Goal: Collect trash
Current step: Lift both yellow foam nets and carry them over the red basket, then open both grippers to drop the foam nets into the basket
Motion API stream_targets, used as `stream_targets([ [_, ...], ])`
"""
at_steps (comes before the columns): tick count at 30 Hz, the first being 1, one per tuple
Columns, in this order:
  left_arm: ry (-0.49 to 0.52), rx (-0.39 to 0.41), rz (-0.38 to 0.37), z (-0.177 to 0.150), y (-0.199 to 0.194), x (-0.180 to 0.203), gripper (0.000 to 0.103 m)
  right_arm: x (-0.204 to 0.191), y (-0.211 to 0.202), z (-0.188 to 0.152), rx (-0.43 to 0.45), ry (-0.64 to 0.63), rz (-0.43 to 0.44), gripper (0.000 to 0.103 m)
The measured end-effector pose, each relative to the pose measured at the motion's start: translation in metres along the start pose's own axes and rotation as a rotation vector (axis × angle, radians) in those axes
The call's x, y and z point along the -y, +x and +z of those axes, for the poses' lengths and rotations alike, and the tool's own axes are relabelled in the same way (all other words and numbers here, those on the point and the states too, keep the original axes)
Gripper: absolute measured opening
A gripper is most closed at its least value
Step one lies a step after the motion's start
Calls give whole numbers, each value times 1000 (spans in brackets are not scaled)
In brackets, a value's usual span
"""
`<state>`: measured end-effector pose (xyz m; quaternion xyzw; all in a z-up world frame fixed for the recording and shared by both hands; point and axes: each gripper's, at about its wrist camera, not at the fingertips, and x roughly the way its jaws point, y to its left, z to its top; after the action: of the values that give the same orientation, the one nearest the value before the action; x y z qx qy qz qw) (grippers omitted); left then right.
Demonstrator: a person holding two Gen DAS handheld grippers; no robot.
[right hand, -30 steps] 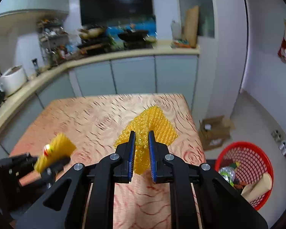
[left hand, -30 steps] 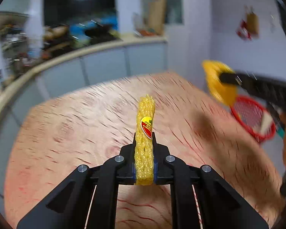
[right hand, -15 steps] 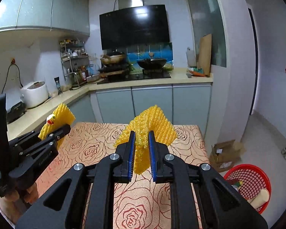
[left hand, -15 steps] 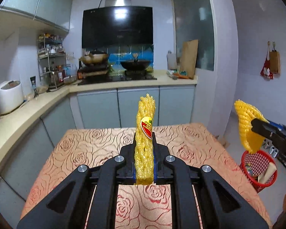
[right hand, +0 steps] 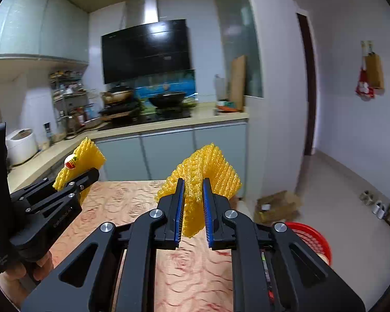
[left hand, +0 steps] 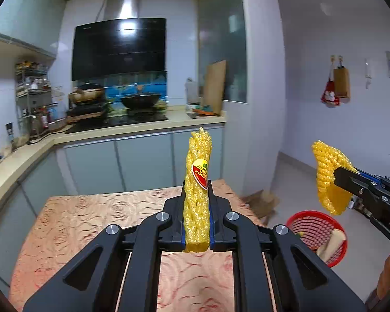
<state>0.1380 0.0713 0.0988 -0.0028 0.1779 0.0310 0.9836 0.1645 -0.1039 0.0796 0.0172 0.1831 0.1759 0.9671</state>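
**Two foam nets held aloft, basket low to the right**

The bench (left hand: 96,223), covered in a rose-patterned cloth, fills the lower part of both wrist views, and nothing lies on the part that shows. Beyond its right edge, down on the floor, stands the red basket (left hand: 316,227), already holding some rubbish, including a pale rounded piece at its near side.

The right gripper (right hand: 192,202) has its jaws clenched on a yellow foam fruit net (right hand: 213,166), which fans out wide above and to the right of the pads while a crumpled tail hangs between them. In the left wrist view this same net hangs almost directly above the basket rim, so the right hand is clearly the nearer of the two to the drop point.

The left gripper (left hand: 196,215) grips a second foam net with a sticker (left hand: 197,179), squeezed flat and standing upright, its long axis running straight up out of the jaws. It hangs over the middle of the bench, well apart from the basket, which lies down and to its right.

I judge the next step to be carrying both nets rightward and down, with the right net released first and the left hand crossing the bench edge after it.
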Motion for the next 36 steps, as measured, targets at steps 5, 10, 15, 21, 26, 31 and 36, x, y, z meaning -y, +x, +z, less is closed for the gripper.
stream_targets([
  [5,17,-21,-67,-2,16,30,10,29,-7,-6,-2,26,-73,14],
  [10,39,-70,-146,-14,36,61,10,63,-10,-21,-27,64,-154,14],
  [15,59,-121,-237,-25,58,90,10,92,-4,-37,-74,92,-225,14],
  [21,87,-194,-359,-44,87,125,10,120,11,-57,-139,115,-273,14],
  [26,100,-256,-431,-62,109,150,10,139,31,-65,-200,108,-275,14],
  [31,119,-309,-471,-77,129,168,10,157,49,-70,-244,109,-260,14],
  [36,157,-355,-494,-92,145,186,10,166,70,-75,-303,86,-236,14],
])
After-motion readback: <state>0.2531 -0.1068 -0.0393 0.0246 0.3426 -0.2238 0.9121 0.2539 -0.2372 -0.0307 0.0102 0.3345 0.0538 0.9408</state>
